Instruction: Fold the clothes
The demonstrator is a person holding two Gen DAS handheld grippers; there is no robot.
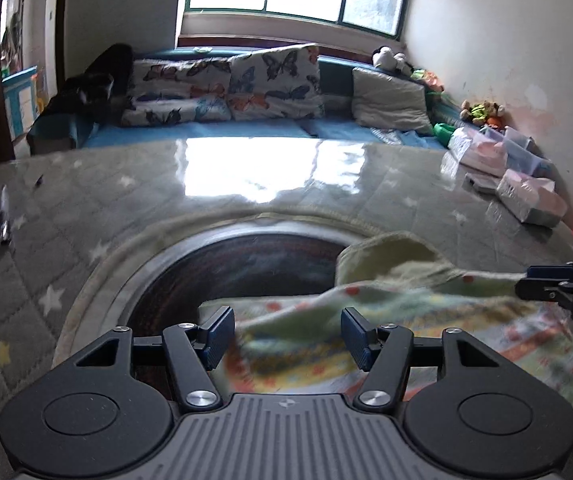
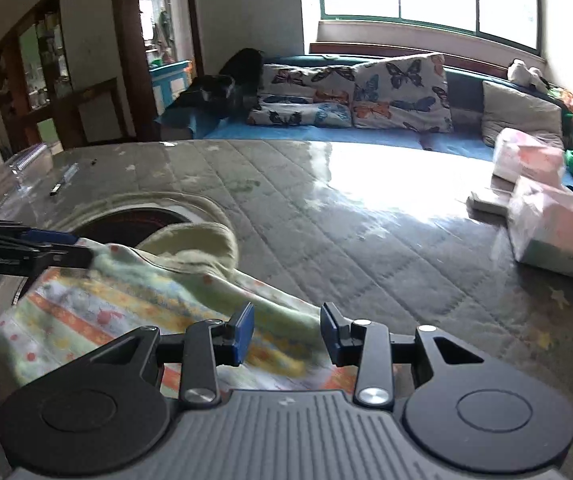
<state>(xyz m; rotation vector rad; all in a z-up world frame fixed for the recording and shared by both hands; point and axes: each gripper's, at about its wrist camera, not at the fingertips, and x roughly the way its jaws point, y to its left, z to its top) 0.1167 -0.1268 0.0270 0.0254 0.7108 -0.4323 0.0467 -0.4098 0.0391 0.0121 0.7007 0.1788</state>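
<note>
The garment [image 2: 134,312], a small printed fleece piece lying rumpled on the table [image 2: 366,240] over a dark round inset, looks light, limp and non-slippery, best pinched at hem corners; left gripper [image 1: 284,336] and right gripper [image 2: 286,334] both stand apart, unclamped.

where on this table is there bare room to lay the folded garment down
Free: the quilted table cover between the garment and the tissue packs, and the stretch from the round hob to the pen. Crowded: the wall edge with packs and boxes.
</note>
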